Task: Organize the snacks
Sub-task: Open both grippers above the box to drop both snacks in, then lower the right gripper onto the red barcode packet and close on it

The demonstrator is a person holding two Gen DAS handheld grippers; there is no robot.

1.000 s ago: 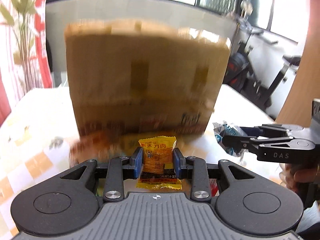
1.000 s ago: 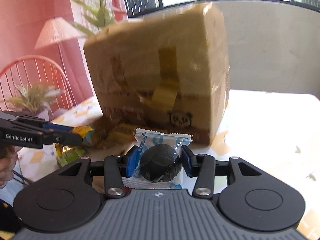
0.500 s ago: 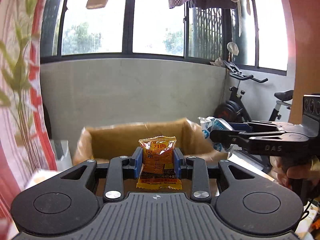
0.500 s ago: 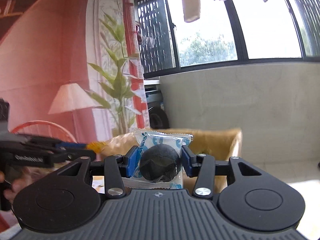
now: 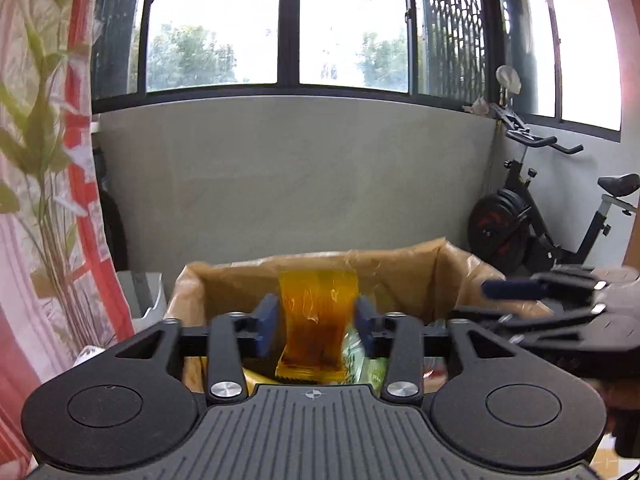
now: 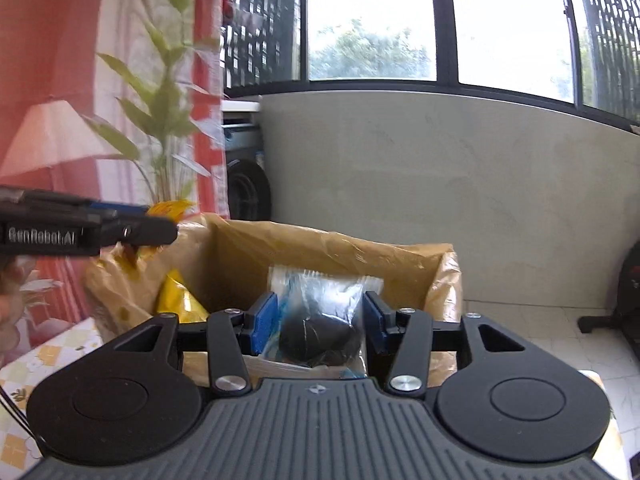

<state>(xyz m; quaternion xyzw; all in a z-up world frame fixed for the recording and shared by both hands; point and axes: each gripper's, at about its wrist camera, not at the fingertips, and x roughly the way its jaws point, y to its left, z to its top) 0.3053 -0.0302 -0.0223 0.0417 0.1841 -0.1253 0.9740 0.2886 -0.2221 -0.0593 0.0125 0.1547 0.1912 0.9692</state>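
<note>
- Left gripper [image 5: 316,322]: over the open cardboard box [image 5: 400,260]. Its jaws have just been opening, and the blue pads stand clear on both sides of the orange snack packet [image 5: 316,320], which is motion-blurred between them and appears to be dropping.
- Left gripper, pose: points forward and slightly downward, the box's far wall at 12 o'clock. Advice: keep the hand still over the box until the packet has cleared the fingers.
- Right gripper [image 6: 318,322]: alongside, at 3 o'clock in the left view. Its jaws have likewise just been opening; the clear packet holding a dark round snack [image 6: 320,320] sits between them, gaps visible at both pads, so it appears released.
- Right gripper, pose: tilted gently downward over the box interior, where a yellow packet [image 6: 178,300] lies at 9 o'clock. Advice: withdraw upward, avoiding the box's rim.
</note>
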